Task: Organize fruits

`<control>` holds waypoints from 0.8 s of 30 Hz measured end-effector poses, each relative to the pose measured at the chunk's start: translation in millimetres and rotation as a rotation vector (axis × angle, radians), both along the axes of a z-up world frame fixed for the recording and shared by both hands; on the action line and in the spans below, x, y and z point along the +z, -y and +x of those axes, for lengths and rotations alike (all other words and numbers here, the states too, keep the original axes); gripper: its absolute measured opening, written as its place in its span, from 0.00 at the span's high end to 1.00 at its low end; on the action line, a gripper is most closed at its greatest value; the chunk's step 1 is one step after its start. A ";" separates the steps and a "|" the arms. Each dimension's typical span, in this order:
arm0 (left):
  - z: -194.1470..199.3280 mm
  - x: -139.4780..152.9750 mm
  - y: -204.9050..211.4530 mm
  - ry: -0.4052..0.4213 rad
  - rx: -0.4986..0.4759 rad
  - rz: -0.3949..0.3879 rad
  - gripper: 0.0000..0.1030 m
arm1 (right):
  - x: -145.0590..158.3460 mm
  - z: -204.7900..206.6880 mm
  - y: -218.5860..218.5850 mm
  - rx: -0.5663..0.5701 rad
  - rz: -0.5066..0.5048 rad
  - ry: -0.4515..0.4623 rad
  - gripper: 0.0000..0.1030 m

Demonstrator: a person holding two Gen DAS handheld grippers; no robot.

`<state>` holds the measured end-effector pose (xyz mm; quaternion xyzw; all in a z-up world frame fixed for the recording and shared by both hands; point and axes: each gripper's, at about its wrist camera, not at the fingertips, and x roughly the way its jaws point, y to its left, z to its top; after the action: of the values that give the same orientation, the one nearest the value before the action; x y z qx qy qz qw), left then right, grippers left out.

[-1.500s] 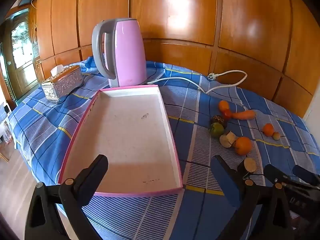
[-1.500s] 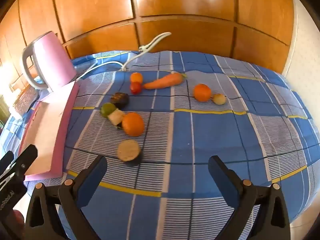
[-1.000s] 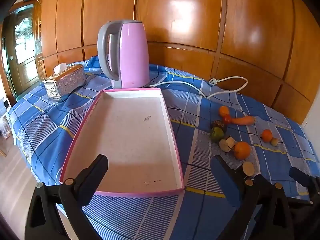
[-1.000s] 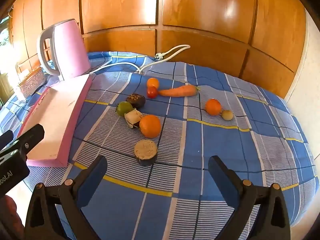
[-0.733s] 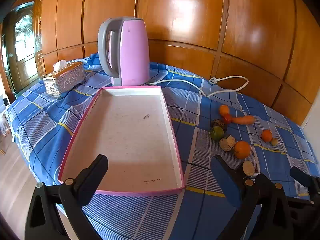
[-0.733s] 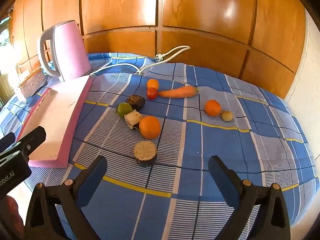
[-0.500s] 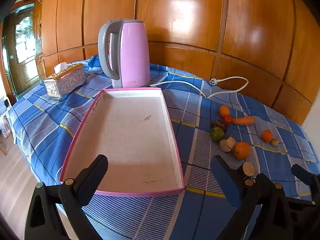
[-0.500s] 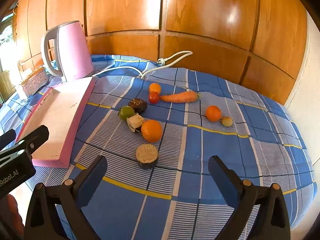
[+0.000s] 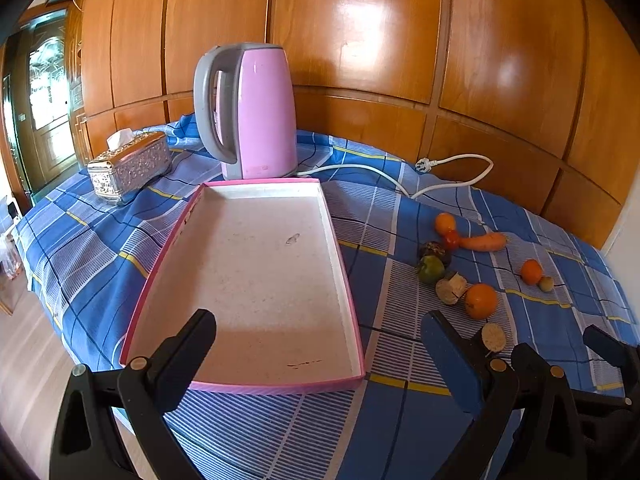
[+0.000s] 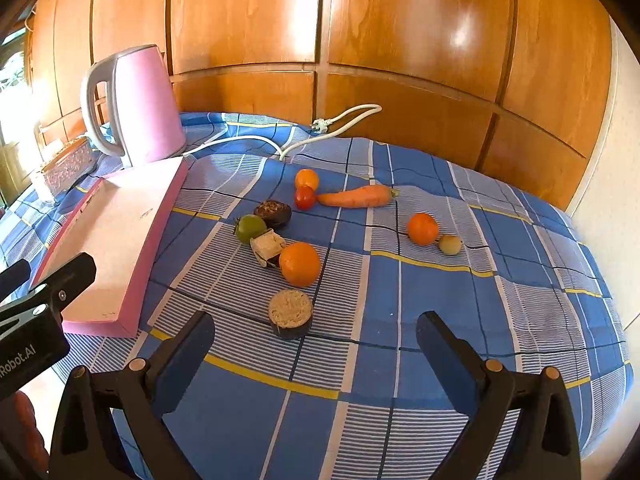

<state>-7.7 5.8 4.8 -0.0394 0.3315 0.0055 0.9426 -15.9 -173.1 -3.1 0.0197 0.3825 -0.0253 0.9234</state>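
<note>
Left wrist view: the left gripper (image 9: 316,344) hangs with its jaws spread wide and nothing between them, low over the near edge of the table. Straight ahead of the gap lies the pink tray (image 9: 344,268), bare inside; it is probably the place meant for the produce, which would explain why this gripper waits facing it. Beyond the tray stands the pink kettle (image 9: 256,112), and to the left of the left finger's line sits a silver tissue box (image 9: 128,166). The fruits lie off past the right finger, well apart from the tray.

Right wrist view: the right gripper (image 10: 316,340) is also wide open and holds nothing. Just ahead of its gap, slightly toward the left finger, stands a round brown cut piece (image 10: 291,314), the nearest item and the likely 1st pick. Behind it are a large orange (image 10: 300,264), a pale cut chunk (image 10: 267,246), a green fruit (image 10: 250,229) and a dark piece (image 10: 273,212). Farther on lie a red tomato (image 10: 305,197), a small orange (image 10: 307,179) and a carrot (image 10: 354,197); ahead of the right finger sit another orange (image 10: 423,229) and a small pale fruit (image 10: 450,244). This gripper faces the scatter, so it seems set to do the picking.
</note>
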 end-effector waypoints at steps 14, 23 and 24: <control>-1.7 1.4 5.4 0.002 -0.030 -0.024 0.00 | 6.2 -4.6 -1.2 0.004 -0.033 0.034 0.01; -2.3 -0.3 5.3 -0.007 -0.033 -0.028 0.00 | 9.0 -7.6 -0.9 0.004 -0.048 0.055 0.02; -2.4 -0.3 5.3 -0.008 -0.035 -0.028 0.00 | 9.4 -7.7 -1.2 0.004 -0.051 0.056 0.02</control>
<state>-10.1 0.5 4.5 -0.0470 0.3358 -0.0154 0.9406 -23.7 -172.0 6.3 -0.0038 0.3557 -0.0325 0.9340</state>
